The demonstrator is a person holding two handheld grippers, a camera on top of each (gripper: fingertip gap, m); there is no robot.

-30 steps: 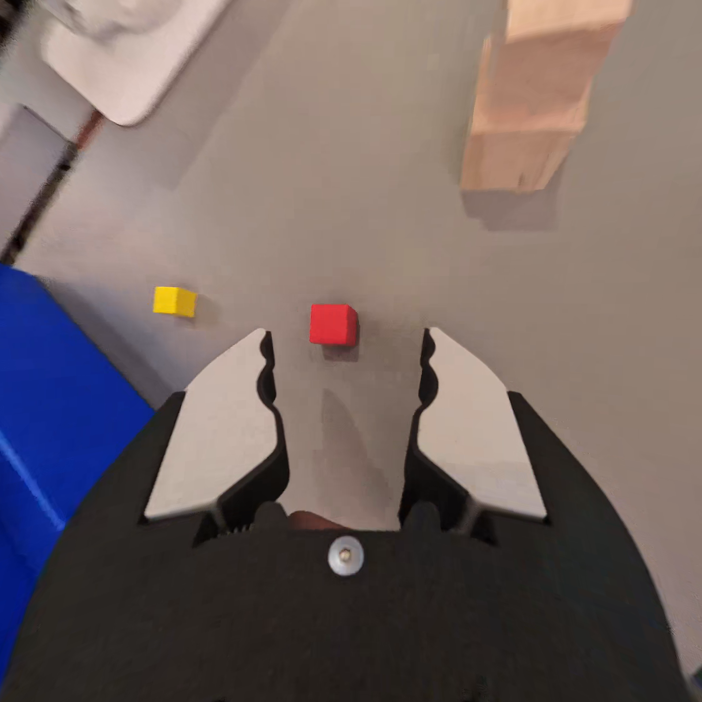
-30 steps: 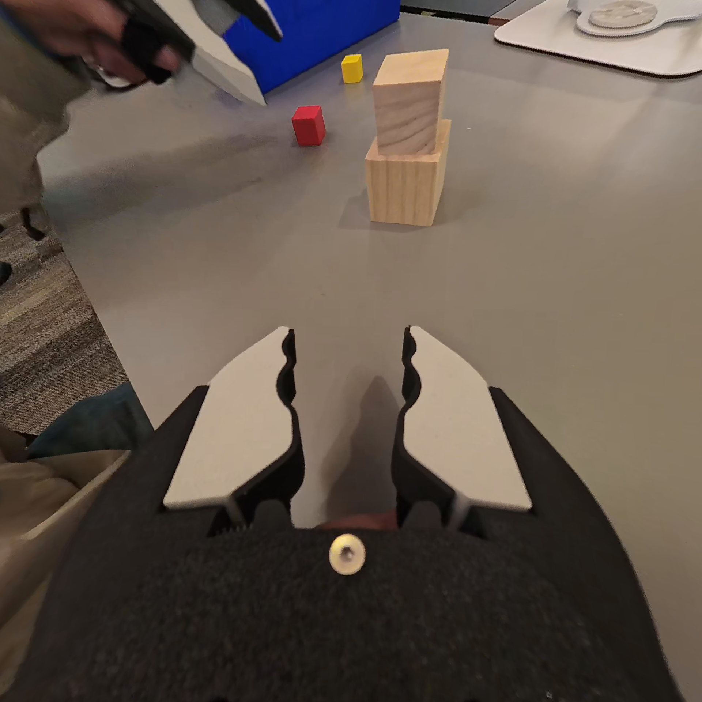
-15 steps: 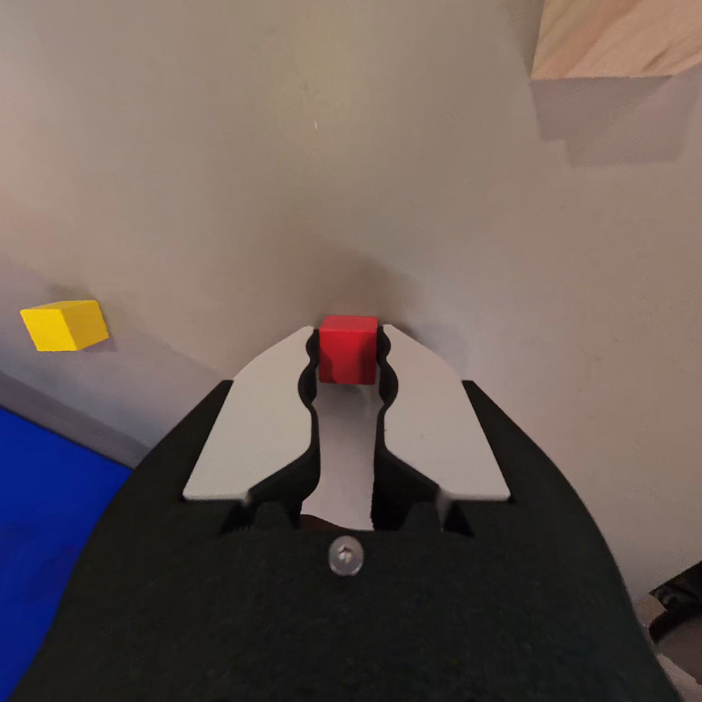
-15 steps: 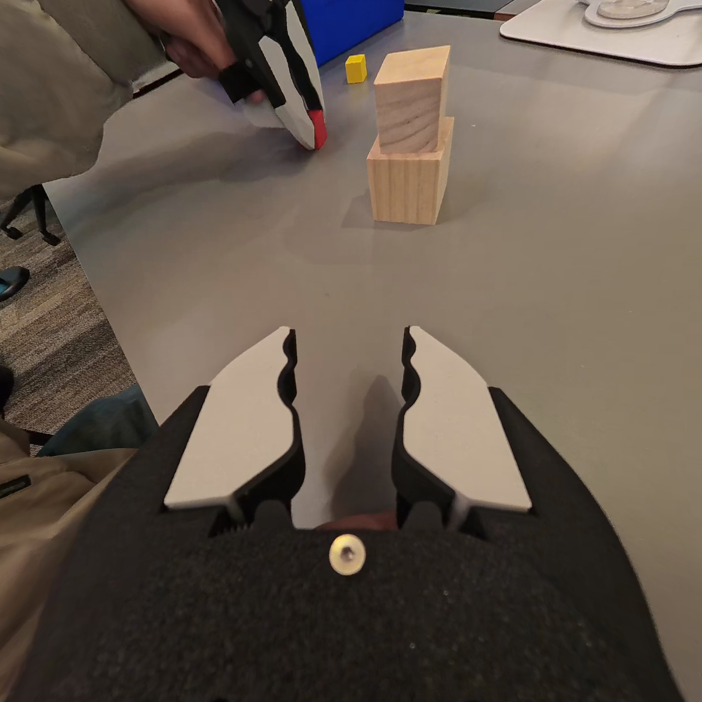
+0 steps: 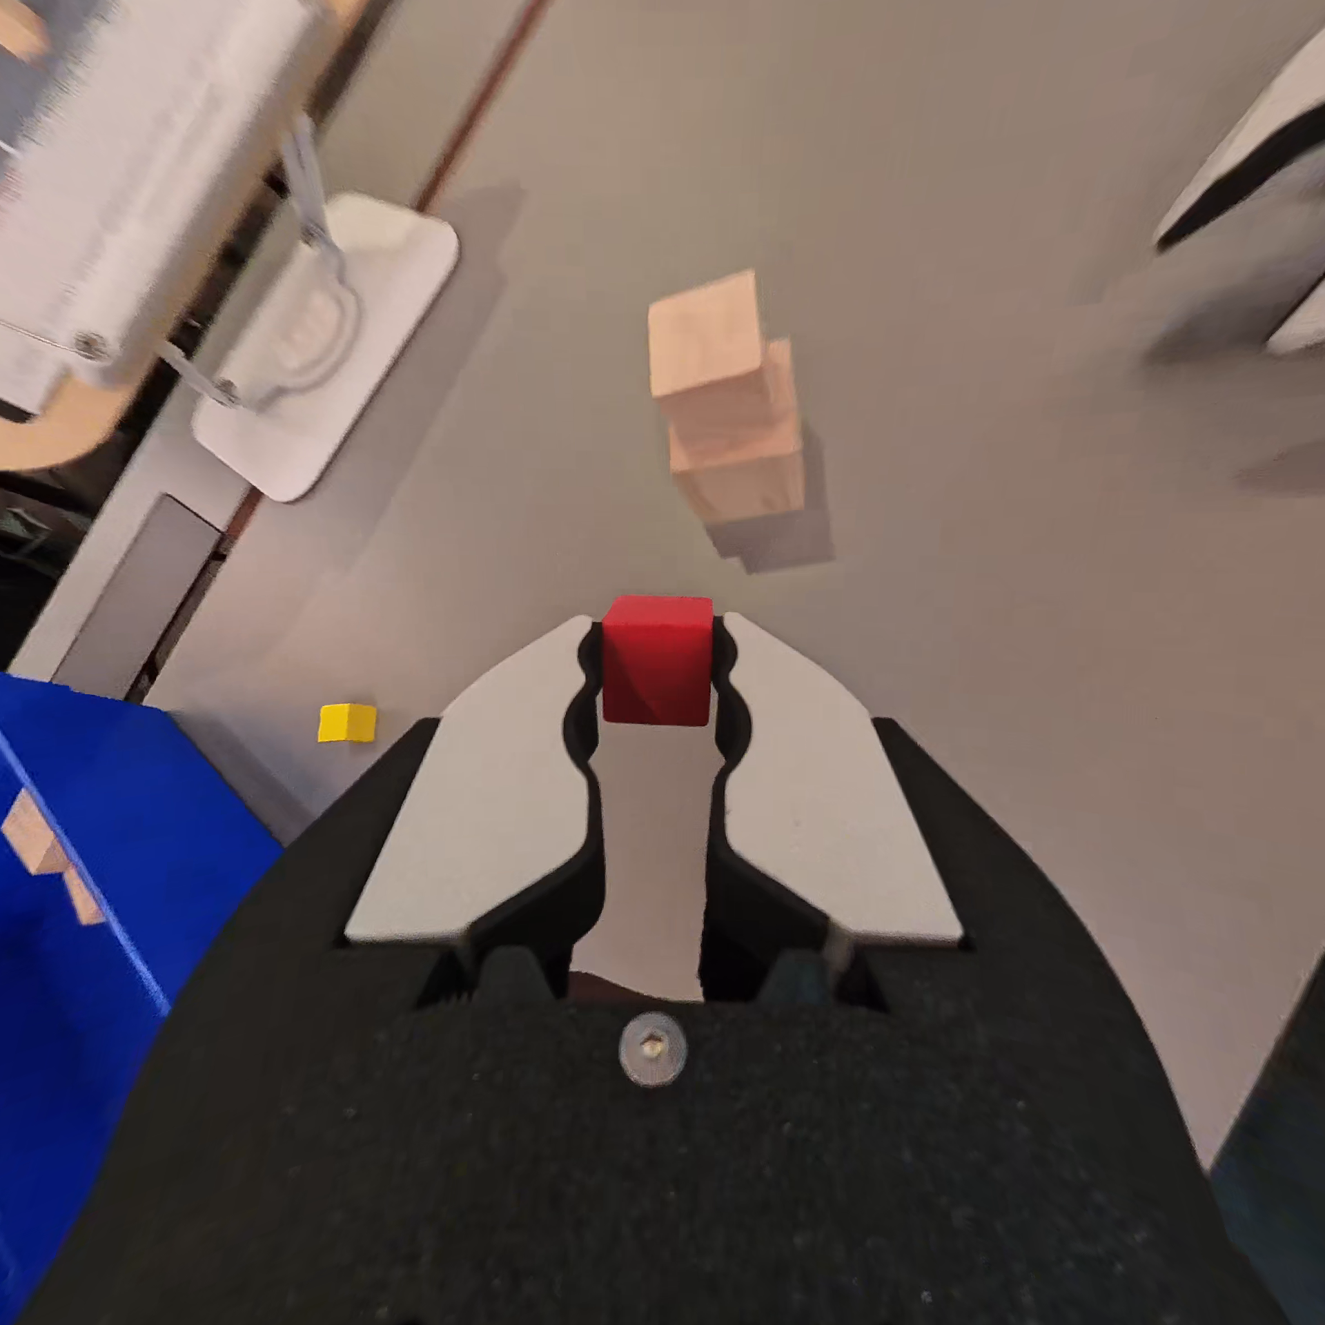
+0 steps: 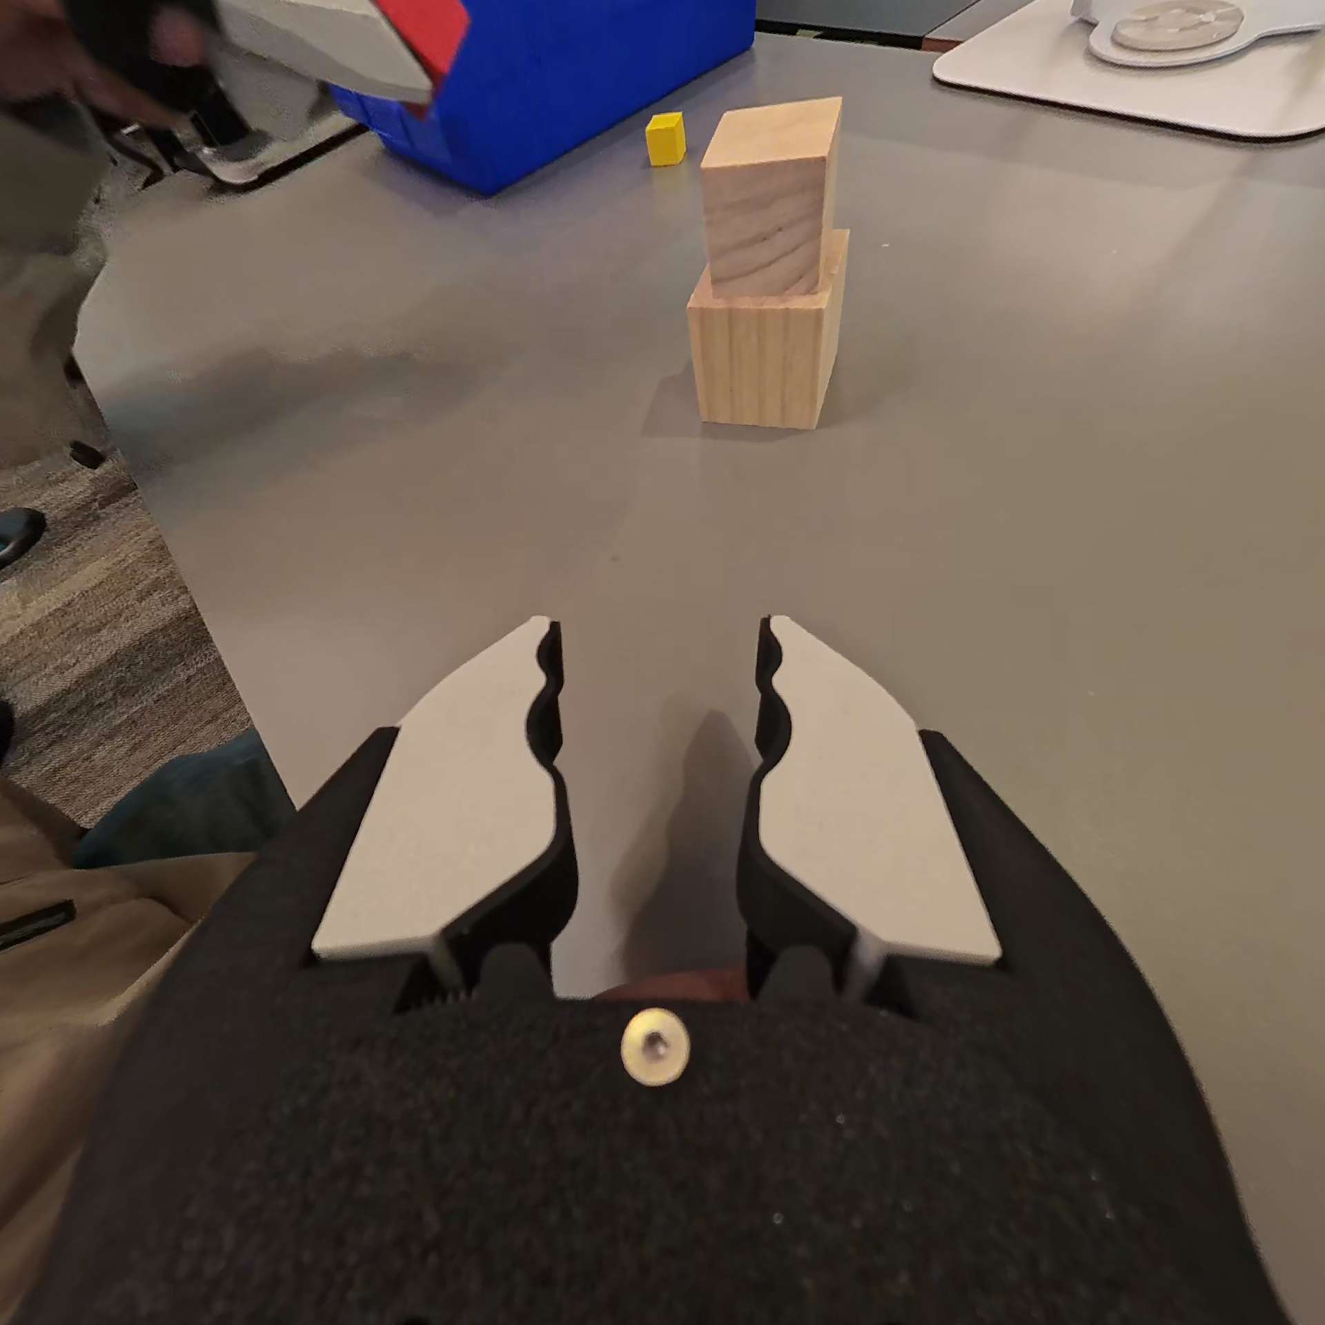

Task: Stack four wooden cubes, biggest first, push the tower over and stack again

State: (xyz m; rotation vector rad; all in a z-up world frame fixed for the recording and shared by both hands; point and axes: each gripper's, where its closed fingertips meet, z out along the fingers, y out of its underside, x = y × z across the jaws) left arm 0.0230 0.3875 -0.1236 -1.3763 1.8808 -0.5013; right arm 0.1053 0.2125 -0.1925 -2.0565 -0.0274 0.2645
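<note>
Left tool (image 5: 657, 631) clamps red cube (image 5: 656, 663); right tool (image 6: 658, 627) agape.

Soft, even indoor light; short shadows beside the stacked wooden cubes (image 6: 767, 279). The left wrist view is motion-blurred toward its upper edges; wide-angle bending shows at both frames' borders.

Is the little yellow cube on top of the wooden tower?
No, the yellow cube sits on the table behind the two-cube wooden tower.
</note>
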